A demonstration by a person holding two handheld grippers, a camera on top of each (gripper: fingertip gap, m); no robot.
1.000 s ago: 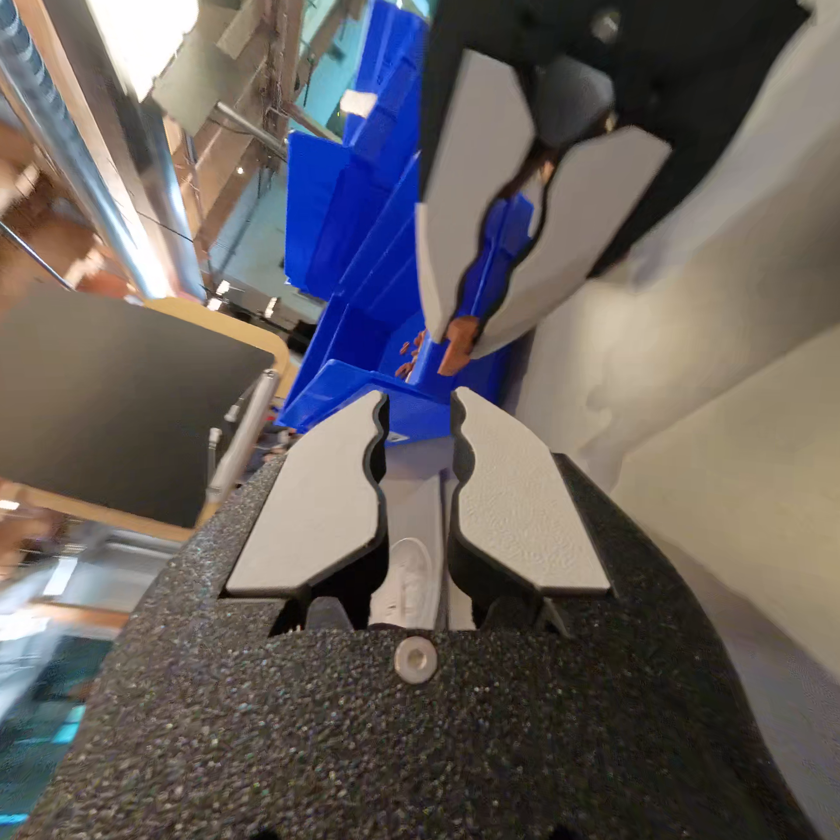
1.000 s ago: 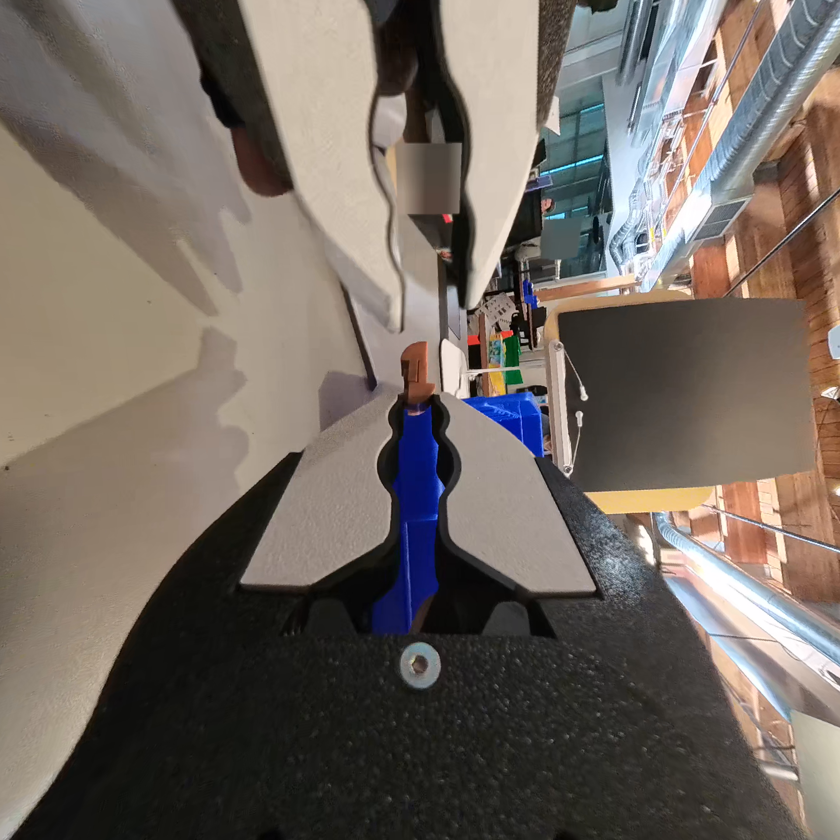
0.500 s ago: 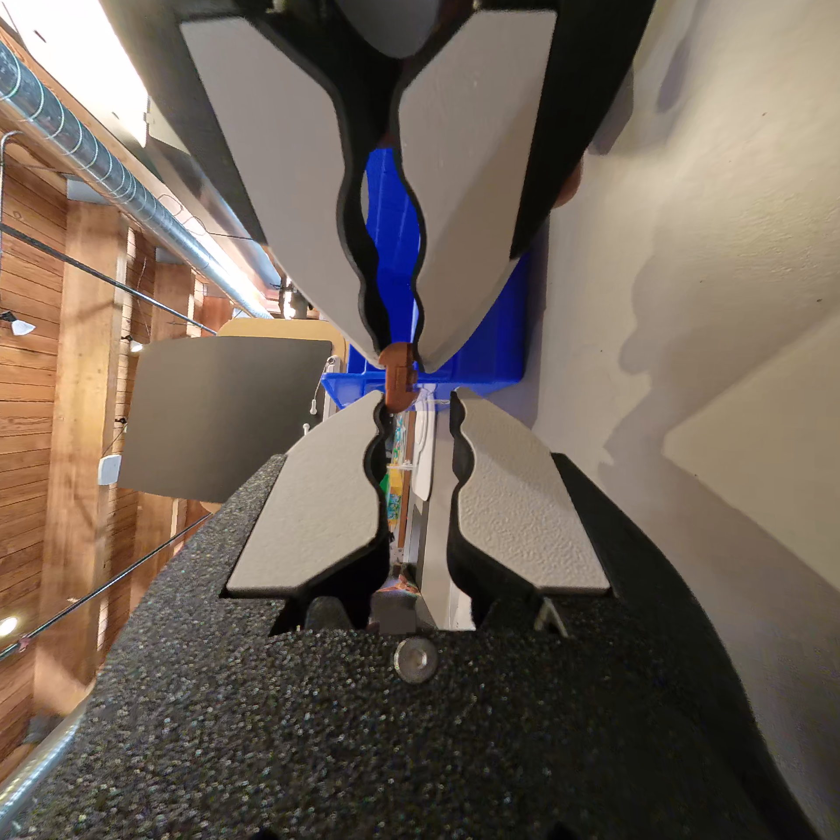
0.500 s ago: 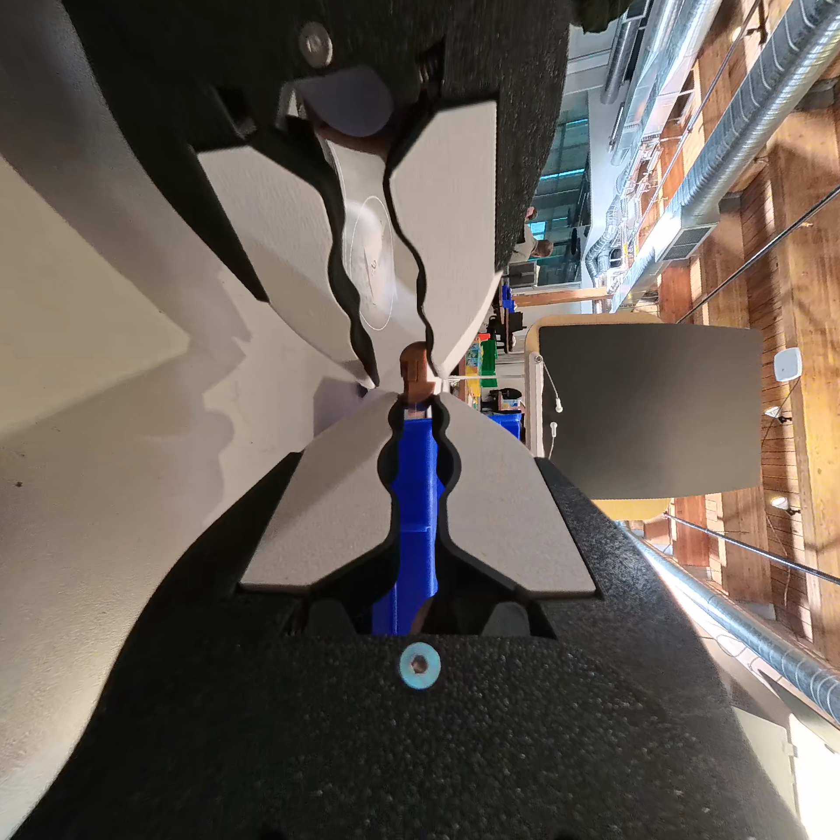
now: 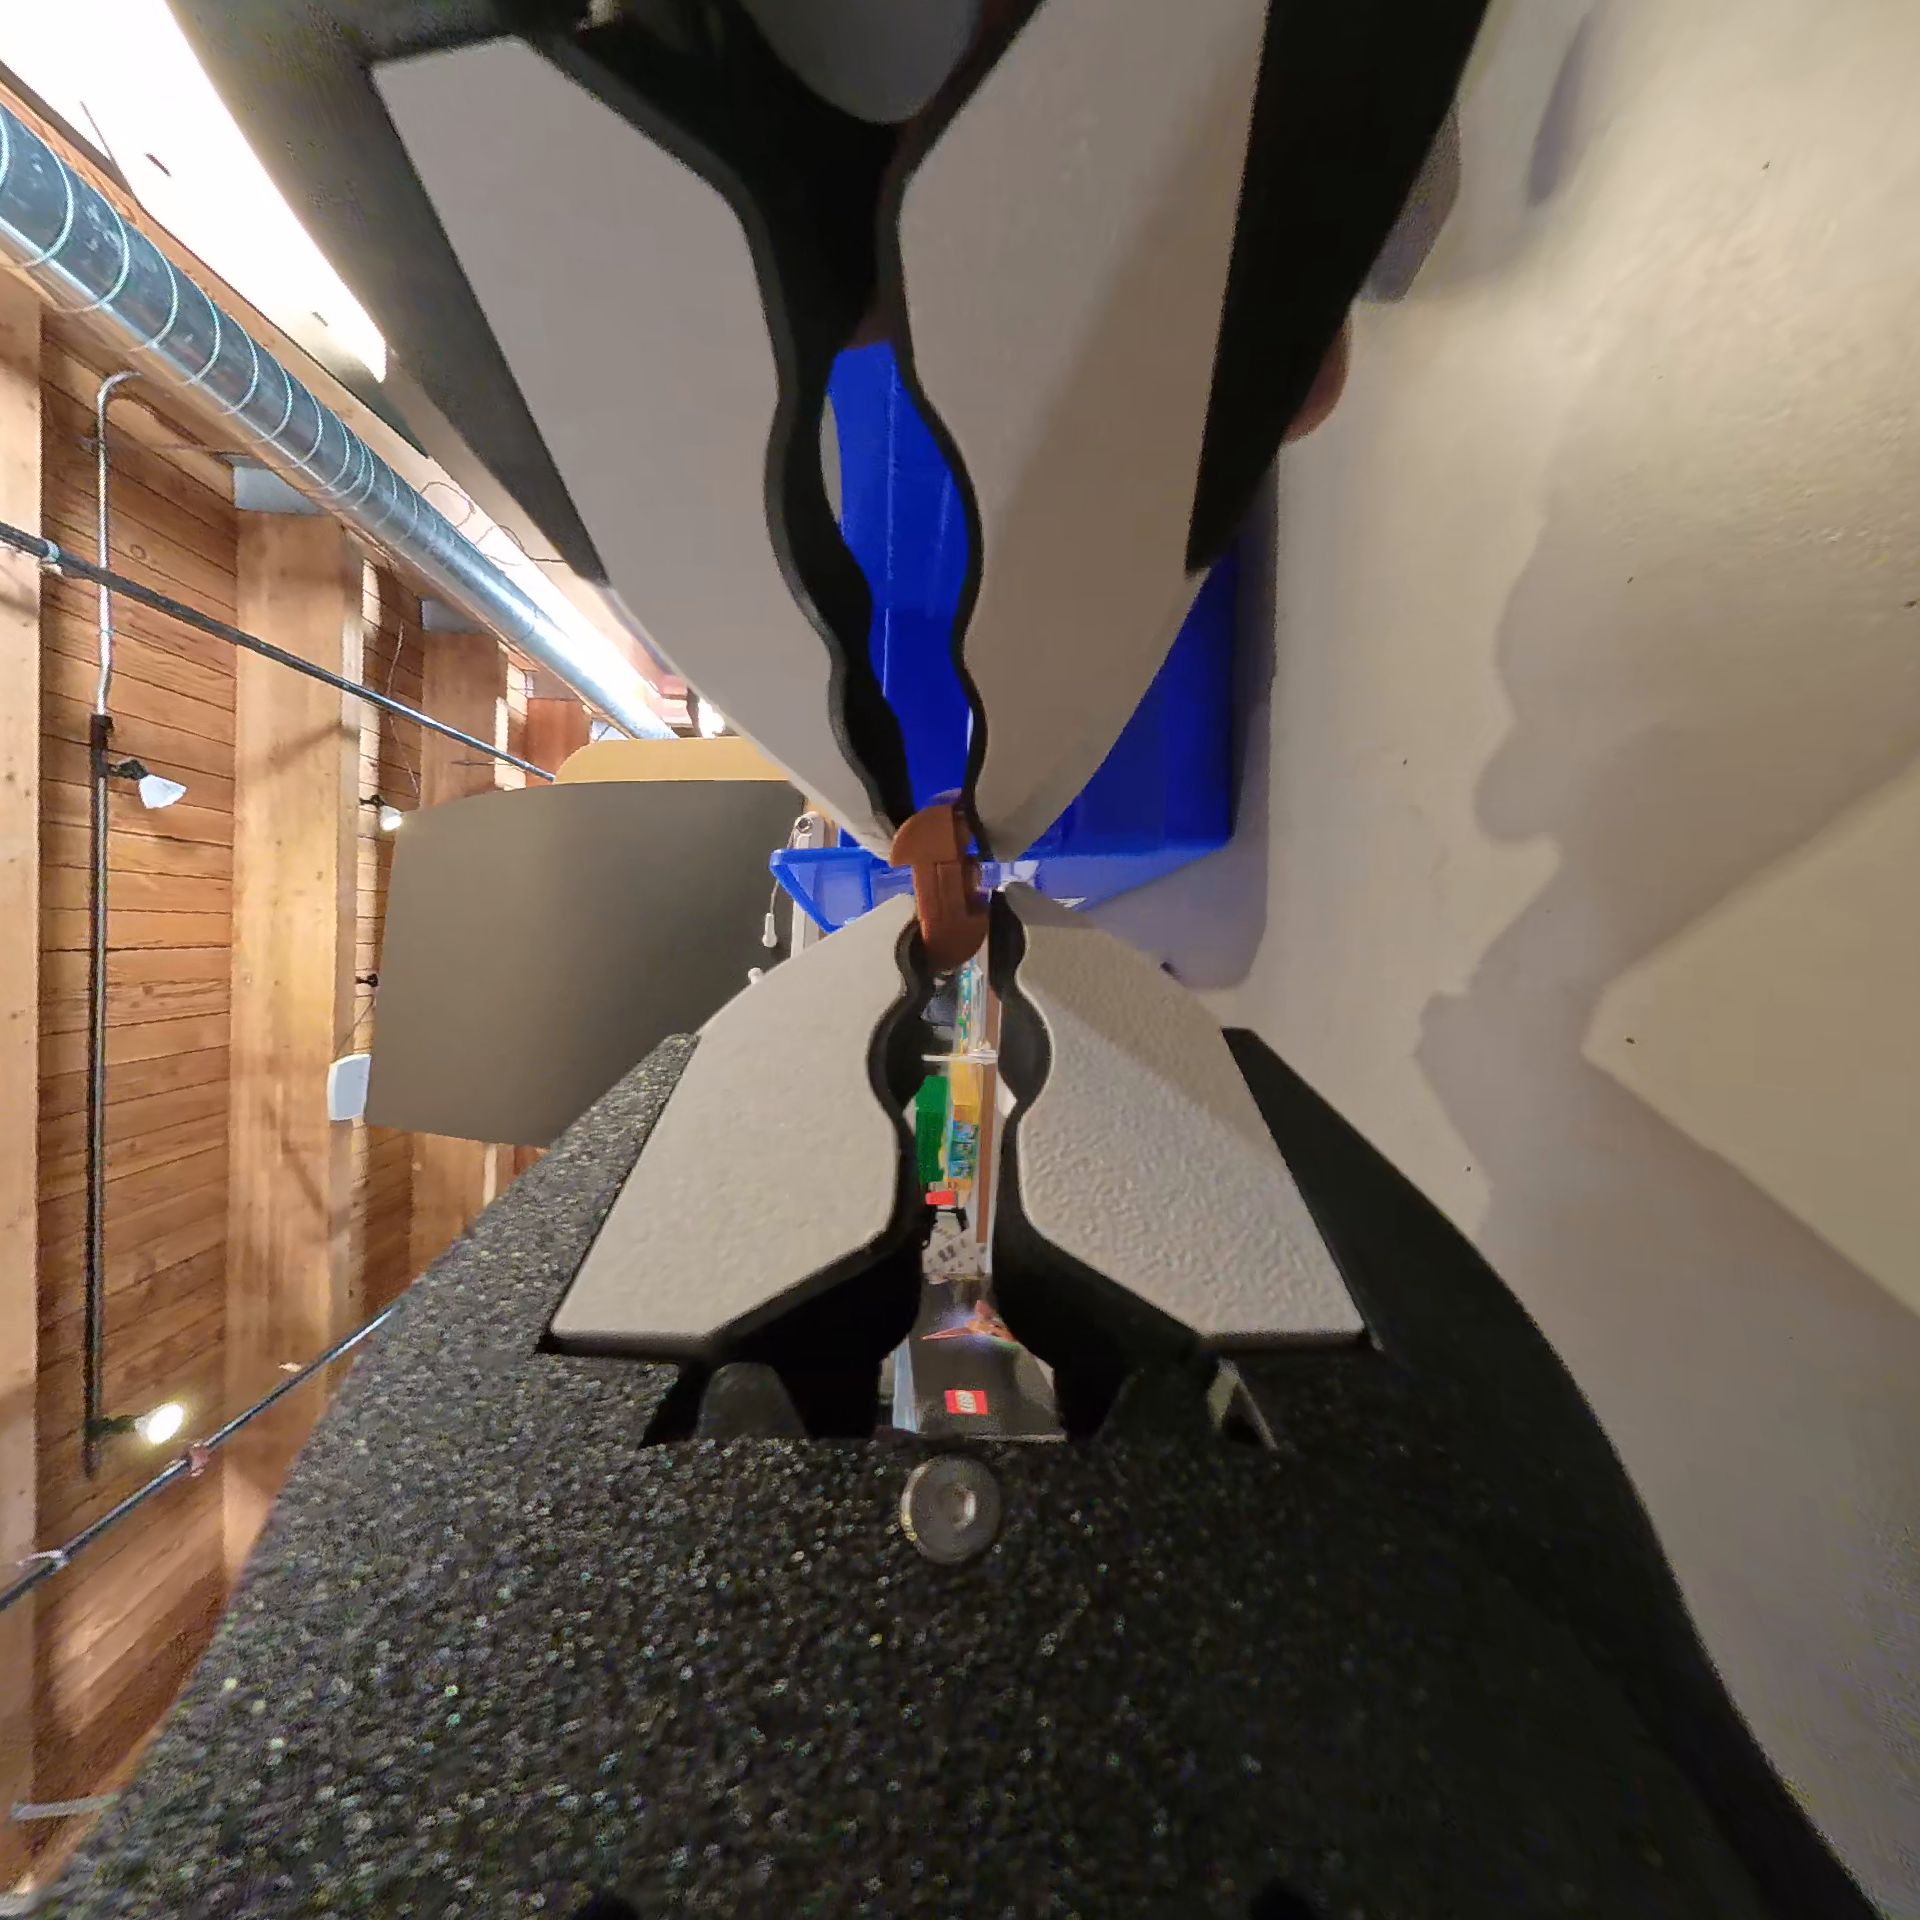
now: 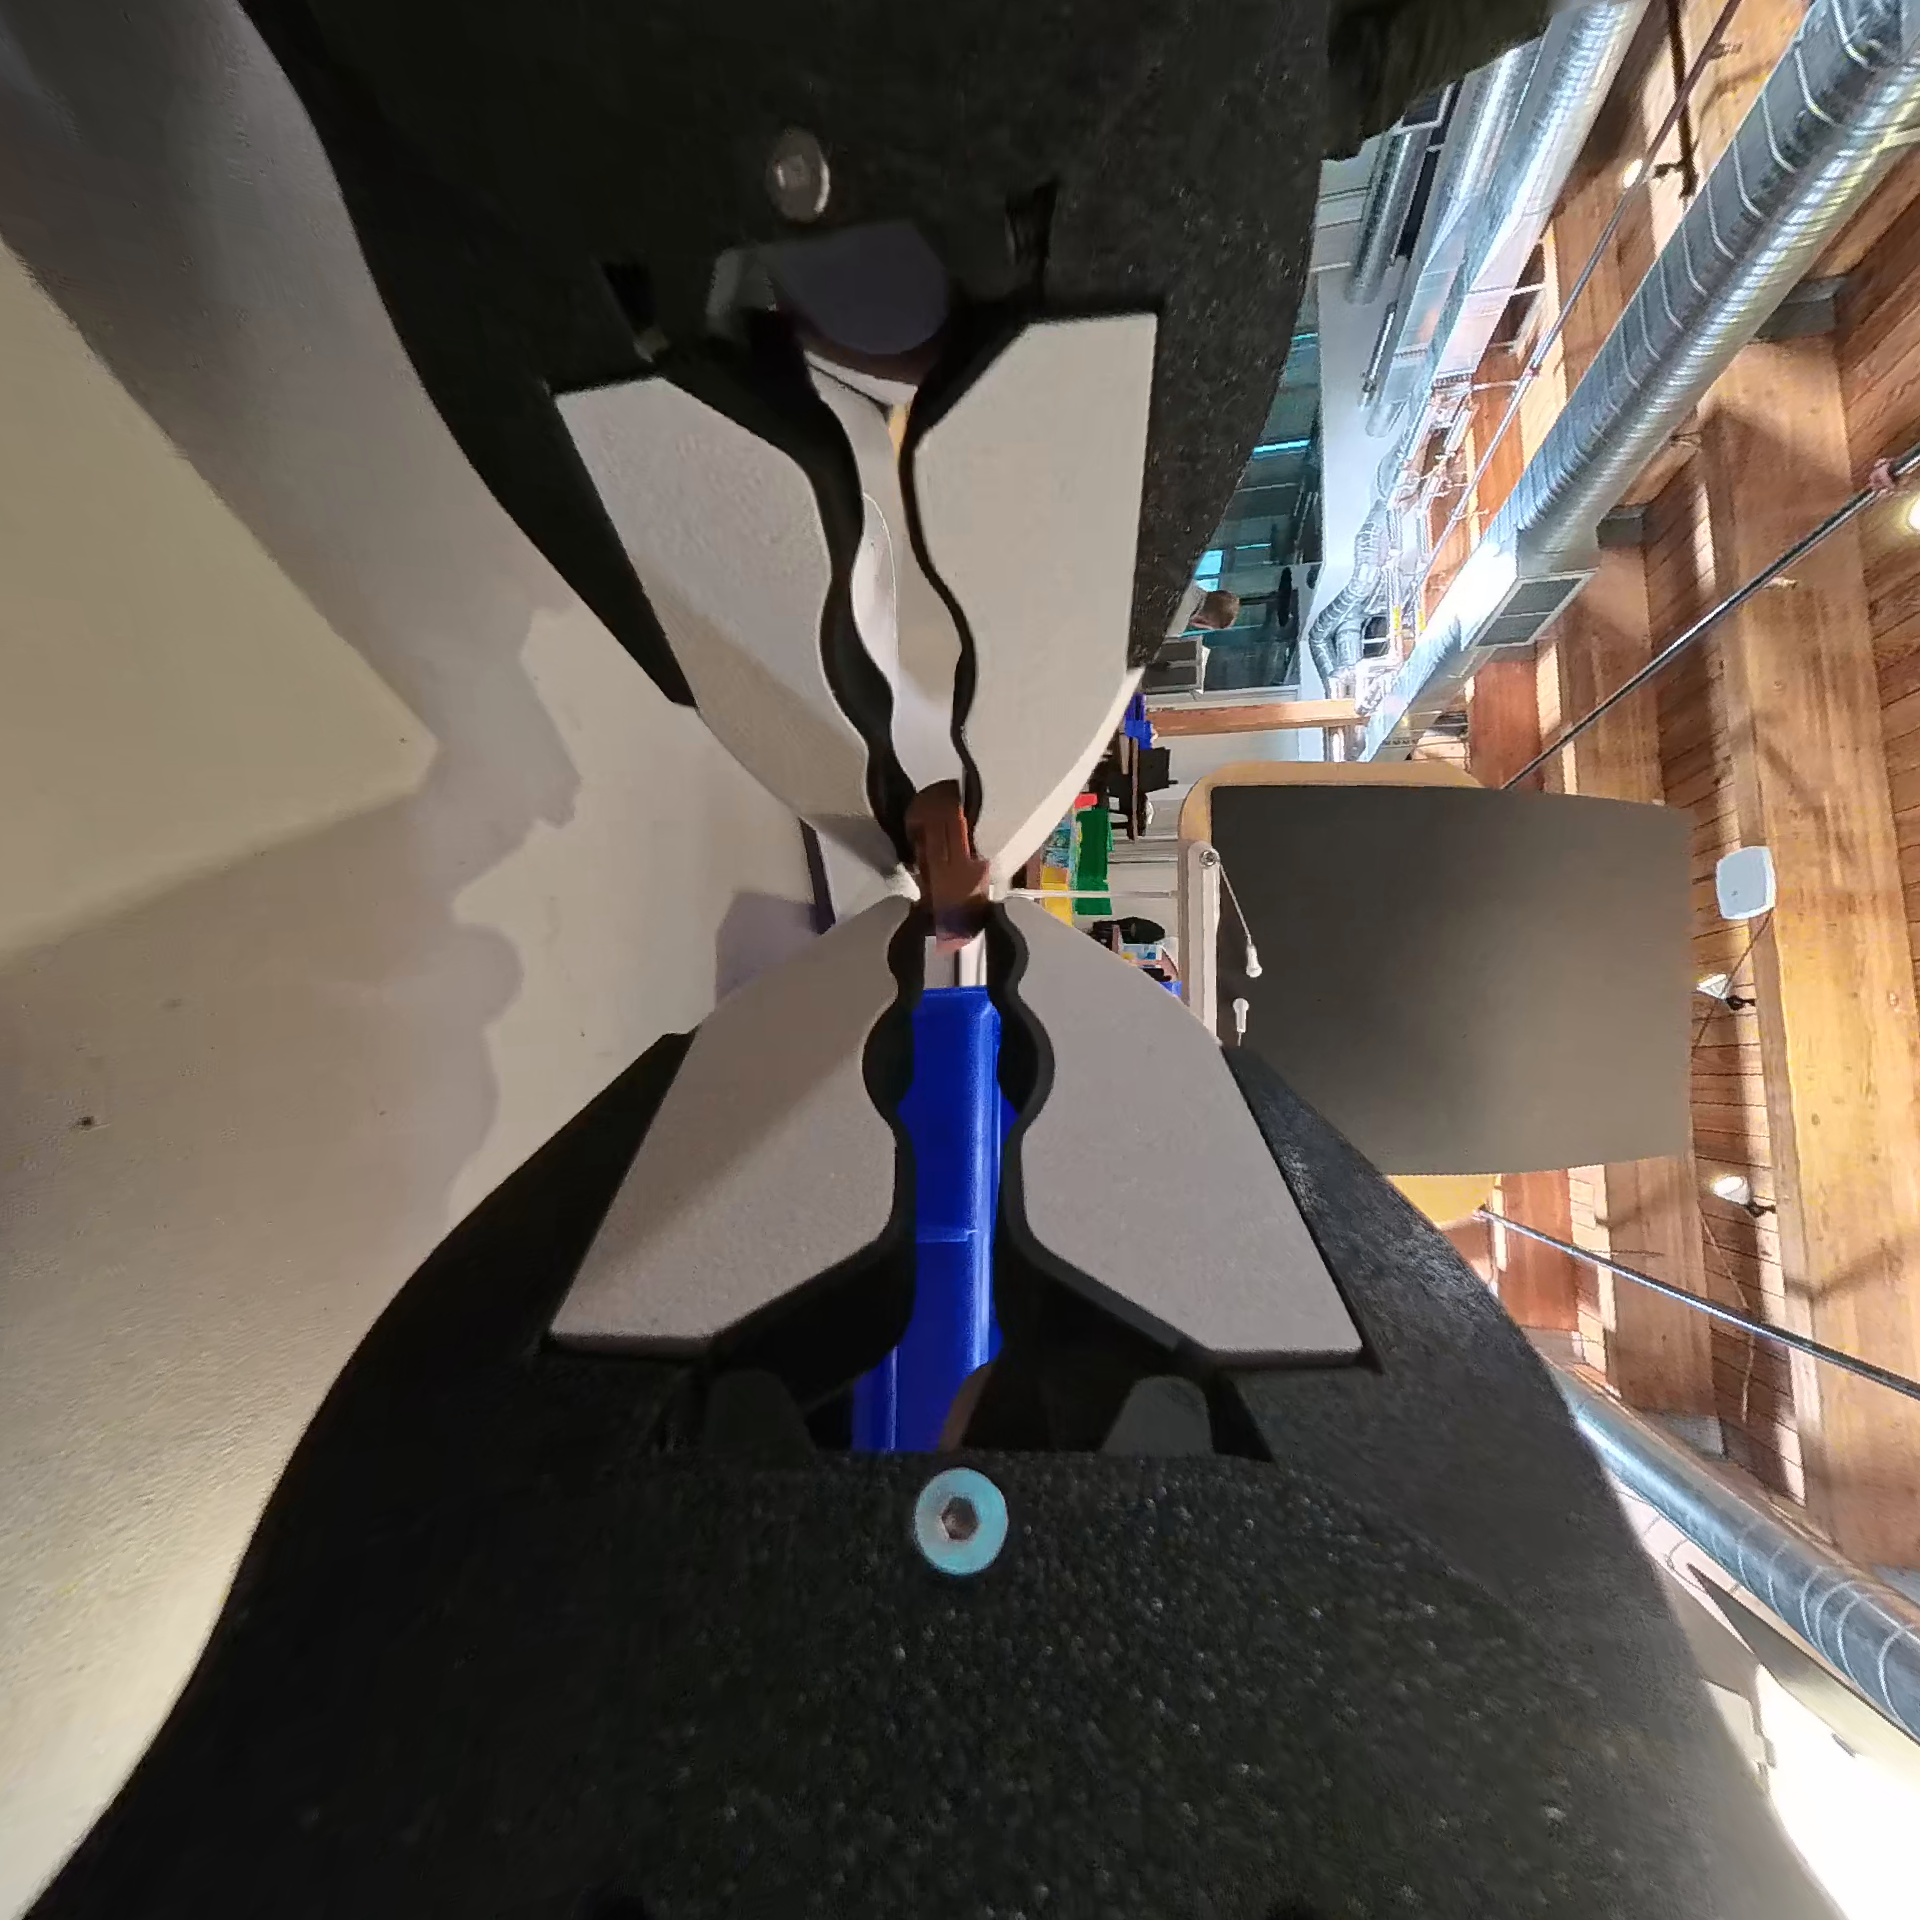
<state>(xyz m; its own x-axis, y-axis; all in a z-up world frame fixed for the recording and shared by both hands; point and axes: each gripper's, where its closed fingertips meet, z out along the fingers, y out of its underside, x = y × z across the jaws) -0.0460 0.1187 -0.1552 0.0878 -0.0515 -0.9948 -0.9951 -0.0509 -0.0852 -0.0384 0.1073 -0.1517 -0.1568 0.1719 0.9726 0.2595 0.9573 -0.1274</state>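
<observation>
Both grippers, left (image 5: pixel 948 914) and right (image 6: pixel 948 914), were met tip to tip, each clamped narrowly on one brown piece's (image 5: pixel 940 883) opposite ends.

Two grippers, left (image 5: pixel 951 930) and right (image 6: pixel 951 930), tip to tip | one small brown piece (image 5: pixel 940 883) pinched between them | one blue bin (image 5: pixel 1153 748) | one dark panel (image 5: pixel 582 956) | two ceiling ducts (image 6: pixel 1662 270)

A small piece (image 5: pixel 940 894) sits between both hand-held grippers (tip to tip).
</observation>
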